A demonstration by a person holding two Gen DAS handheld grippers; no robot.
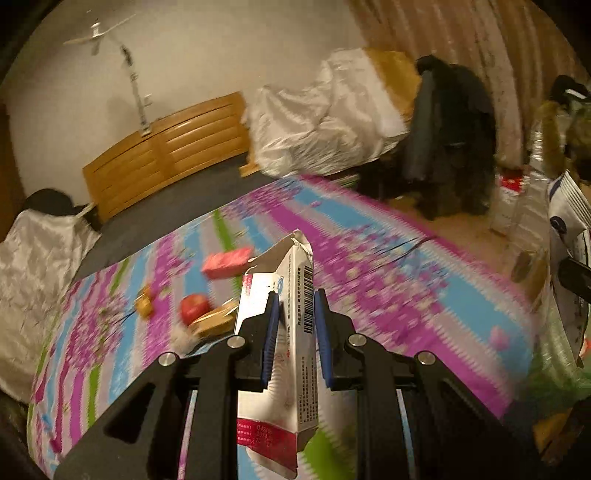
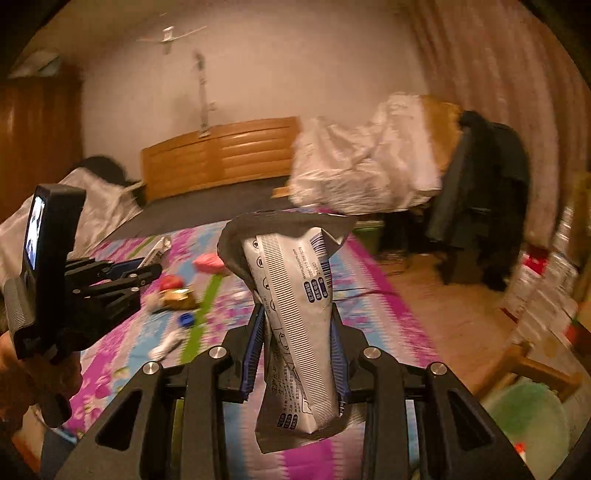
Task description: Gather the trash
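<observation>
- The left gripper (image 1: 295, 314) pinches a flattened white carton (image 1: 286, 332) between its blue pads (image 1: 269, 332); the carton stands upright, its torn top above the fingertips, a barcode down one side and a red band near its lower end.
- The right gripper (image 2: 297, 332) pinches a crumpled white and grey wrapper (image 2: 291, 310), printed with blue text and a ridged seam; its open dark mouth flares above the fingertips and its lower end hangs below them.
- Both grippers are held above a bed (image 1: 424, 295) covered with a flowered sheet in purple, blue and green stripes.
- In the right wrist view the left gripper (image 2: 138, 271) shows at the left edge of the bed, held by a hand (image 2: 22, 373), with a small lit screen (image 2: 35, 236) on its back.
- On the sheet toward the left edge of the bed lie a pink packet (image 1: 227, 262), a red apple (image 1: 194, 306), a tan box (image 1: 214, 319) just beside the apple, and a small yellow item (image 1: 144, 304).
- The right wrist view also shows a blue cap (image 2: 186, 319) and a white tube-like item (image 2: 164, 347) nearer the camera on the sheet.
- A wooden headboard (image 1: 166, 155) stands at the far end of the bed, with a white plastic-covered heap (image 1: 325, 118) at the far right corner.
- A dark coat (image 1: 450, 140) hangs beyond the right edge of the bed, before pale curtains (image 1: 461, 33).
- A ceiling fan (image 1: 98, 33) is overhead.
</observation>
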